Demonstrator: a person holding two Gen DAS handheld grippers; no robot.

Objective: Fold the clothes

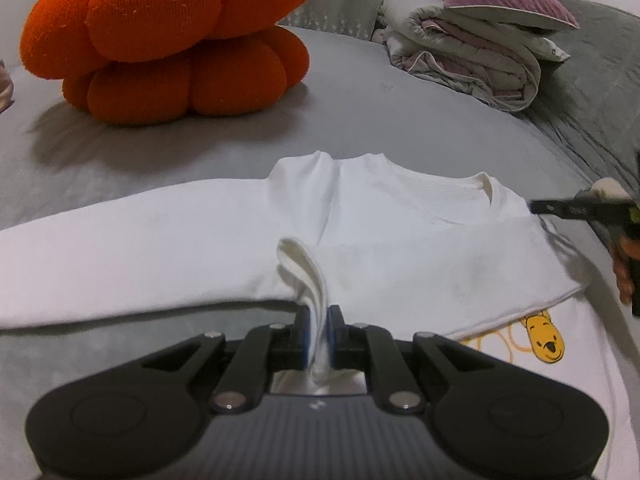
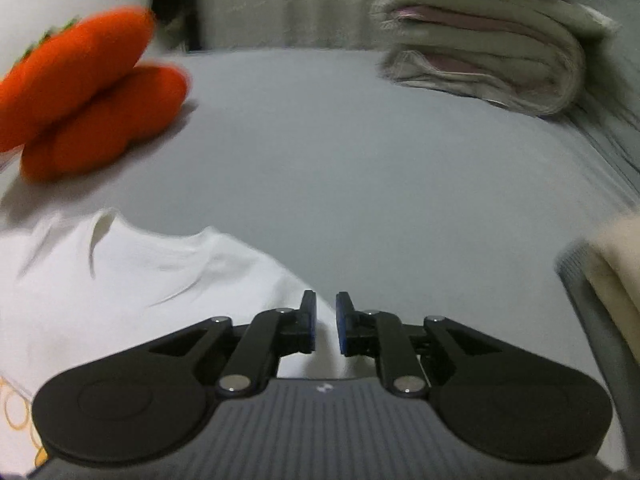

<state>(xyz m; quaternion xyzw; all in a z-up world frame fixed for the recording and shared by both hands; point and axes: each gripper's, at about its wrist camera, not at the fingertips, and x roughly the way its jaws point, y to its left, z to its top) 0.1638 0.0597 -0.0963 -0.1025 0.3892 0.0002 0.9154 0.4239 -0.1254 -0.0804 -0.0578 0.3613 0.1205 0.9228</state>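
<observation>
While the left tongs [image 1: 319, 322] pinch a fold of the white shirt [image 1: 360, 240] spread on the grey bed [image 1: 360, 120] in front of the orange cushion [image 1: 168, 40], the right tongs [image 2: 325, 326] (slightly parted, gripping nothing) hover beside the shirt's edge.

- Right gripper [image 2: 325, 326] low in view, blue-padded jaws slightly apart, nothing between them.
- White shirt [image 2: 132, 280] flat on grey bed sheet [image 2: 360, 184], lower left; collar faces away, its near edge passes under the left jaw.
- Orange knotted cushion [image 2: 88, 92] far left, blurred.
- Folded quilt [image 2: 488, 44] upper right.
- Cream fabric [image 2: 616, 264] at right edge, unclear.
</observation>
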